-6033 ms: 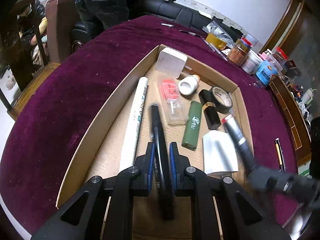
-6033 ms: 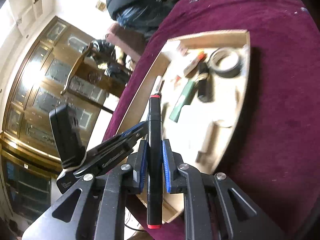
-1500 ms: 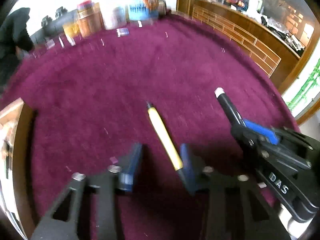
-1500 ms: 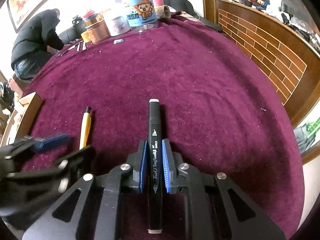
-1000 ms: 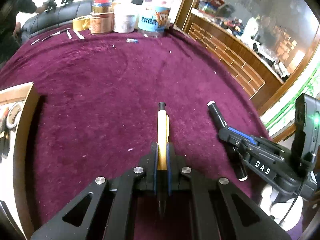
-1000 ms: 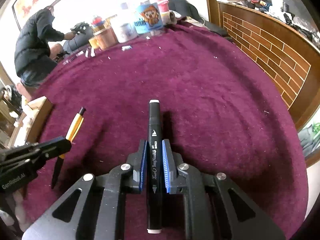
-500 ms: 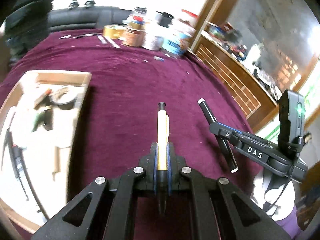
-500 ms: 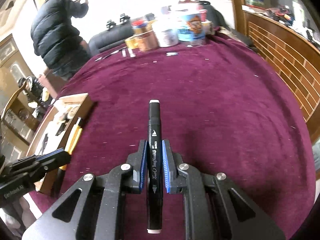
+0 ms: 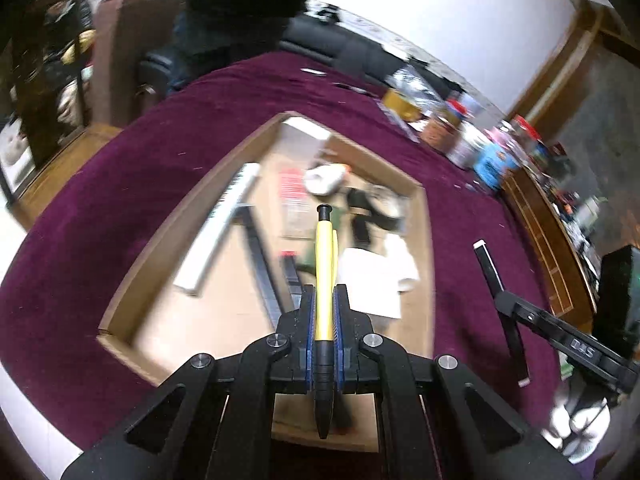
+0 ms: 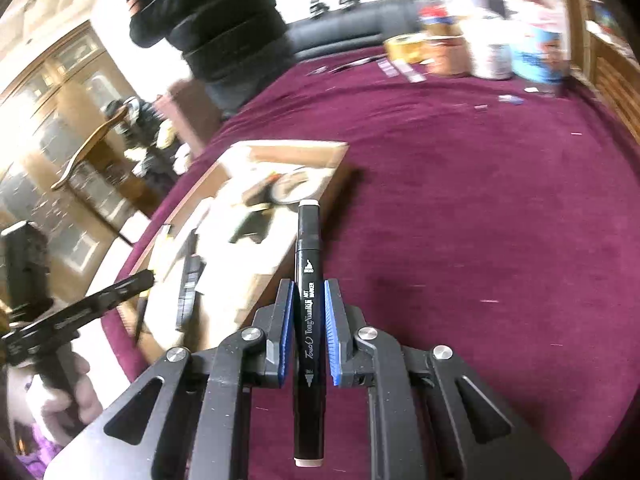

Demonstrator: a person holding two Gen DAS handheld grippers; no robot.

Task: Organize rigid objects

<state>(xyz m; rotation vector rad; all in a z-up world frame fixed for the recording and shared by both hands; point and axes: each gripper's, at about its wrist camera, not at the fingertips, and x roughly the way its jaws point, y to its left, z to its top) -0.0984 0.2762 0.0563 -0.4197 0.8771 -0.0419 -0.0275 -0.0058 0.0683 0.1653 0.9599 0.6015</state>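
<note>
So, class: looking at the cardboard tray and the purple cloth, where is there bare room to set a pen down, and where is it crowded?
Inside the cardboard tray, the near left floor is bare, bordered by the white tube and the near wall. The tray's far right is crowded around the tape roll. The purple cloth right of the tray lies bare up to the jars at its far edge.

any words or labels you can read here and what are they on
"Touch TongNianBiJi" on the black marker held in the right gripper.
"ART MARKER", small, on the same marker.
"BROAD", tiny, under its nib icon, barely readable.
Print on the jars and on things in the cardboard box: too blurred.
</note>
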